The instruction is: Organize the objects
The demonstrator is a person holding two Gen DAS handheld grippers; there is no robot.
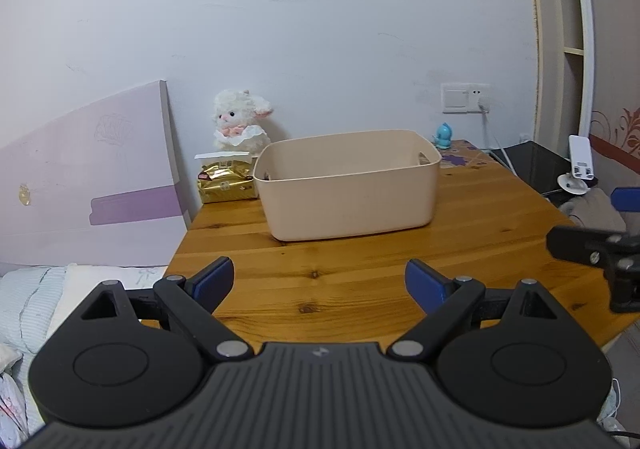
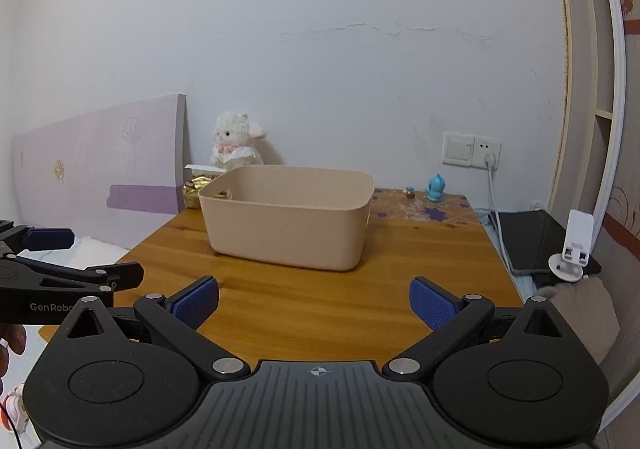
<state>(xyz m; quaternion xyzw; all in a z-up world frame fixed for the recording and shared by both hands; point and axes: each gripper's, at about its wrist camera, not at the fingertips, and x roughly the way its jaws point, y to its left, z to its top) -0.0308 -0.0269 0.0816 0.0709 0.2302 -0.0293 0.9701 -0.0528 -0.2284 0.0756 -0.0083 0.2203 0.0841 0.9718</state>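
Note:
A beige plastic bin (image 1: 352,193) stands on the wooden table (image 1: 320,281), also in the right wrist view (image 2: 286,225). Something small shows inside it near its left wall (image 2: 222,194). A white plush lamb (image 1: 238,121) sits on a gold tissue pack (image 1: 226,183) behind the bin's left side. A small blue figurine (image 1: 443,135) stands at the back right of the table (image 2: 435,188), with a tiny figure (image 2: 409,192) beside it. My left gripper (image 1: 319,283) is open and empty over the table's near edge. My right gripper (image 2: 314,303) is open and empty, to the right of the left one.
A pink headboard panel (image 1: 88,177) leans on the wall at left, bedding (image 1: 40,301) below it. A black tablet (image 2: 536,237) and a white camera stand (image 2: 574,249) lie right of the table. A wall socket with a cable (image 2: 472,149) is behind.

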